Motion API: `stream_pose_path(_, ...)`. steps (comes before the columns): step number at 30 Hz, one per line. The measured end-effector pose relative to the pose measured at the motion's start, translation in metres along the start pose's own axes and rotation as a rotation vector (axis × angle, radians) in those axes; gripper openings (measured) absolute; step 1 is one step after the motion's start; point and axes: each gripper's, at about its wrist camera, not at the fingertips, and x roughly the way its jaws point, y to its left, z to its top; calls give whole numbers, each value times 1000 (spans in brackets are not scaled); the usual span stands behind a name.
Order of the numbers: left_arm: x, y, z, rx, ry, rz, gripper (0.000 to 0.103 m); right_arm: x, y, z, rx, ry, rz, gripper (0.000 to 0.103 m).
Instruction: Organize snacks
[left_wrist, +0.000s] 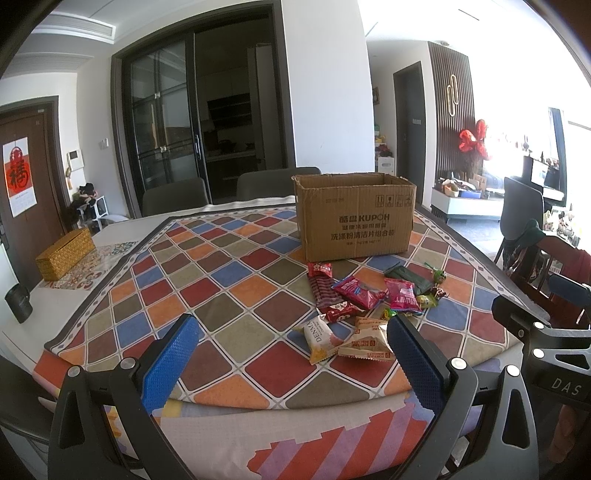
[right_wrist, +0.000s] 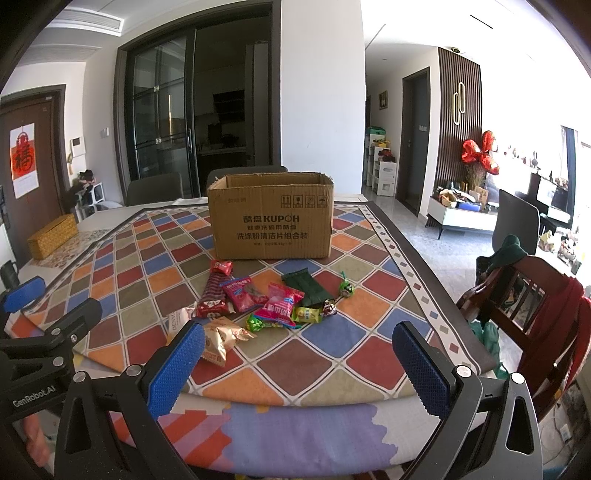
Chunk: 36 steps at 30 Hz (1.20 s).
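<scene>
An open cardboard box (left_wrist: 354, 216) (right_wrist: 271, 218) stands upright on the checked tablecloth (left_wrist: 229, 280) (right_wrist: 351, 343). In front of it lies a pile of snack packets: a striped red bar (left_wrist: 321, 291) (right_wrist: 214, 291), pink packets (left_wrist: 400, 295) (right_wrist: 279, 304), a dark green pouch (left_wrist: 408, 278) (right_wrist: 308, 288), biscuit packets (left_wrist: 365, 341) (right_wrist: 219, 338) and small sweets (right_wrist: 346, 289). My left gripper (left_wrist: 291, 332) is open and empty, near the table's front edge, left of the pile. My right gripper (right_wrist: 299, 339) is open and empty, just in front of the pile.
A woven yellow box (left_wrist: 64, 254) (right_wrist: 51, 236) and a dark mug (left_wrist: 18, 302) sit at the table's left. Grey chairs (left_wrist: 175, 197) stand behind the table. A wooden chair (right_wrist: 532, 317) draped with red cloth stands at the right.
</scene>
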Motion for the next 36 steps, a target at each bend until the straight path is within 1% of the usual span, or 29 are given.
stream_pose_path(14,0,0,0,-2,-3,1,103,0,1,0,-1,0,1,103)
stream_pose_path(19,2,1,0,-13,8,0,103,-2,5,-1,-5,5,3,103)
stream_pose_path(22,6,5,2,-25,15,1,103,5,3,-1,-10,6,7,103)
stream_pose_path(24,11,9,2,-30,21,1,103,12,9,-1,-18,10,12,103)
stream_pose_path(25,12,11,1,-29,23,-2,103,9,13,1,-21,13,16,103)
stream_pose_path(29,24,20,-2,-25,25,-9,103,21,22,3,-39,28,39,103)
stream_pose_path(31,30,25,-2,-30,27,-15,103,29,25,6,-34,44,70,103)
stream_pose_path(36,58,33,-2,-30,58,-55,96,57,36,9,-1,103,148,102)
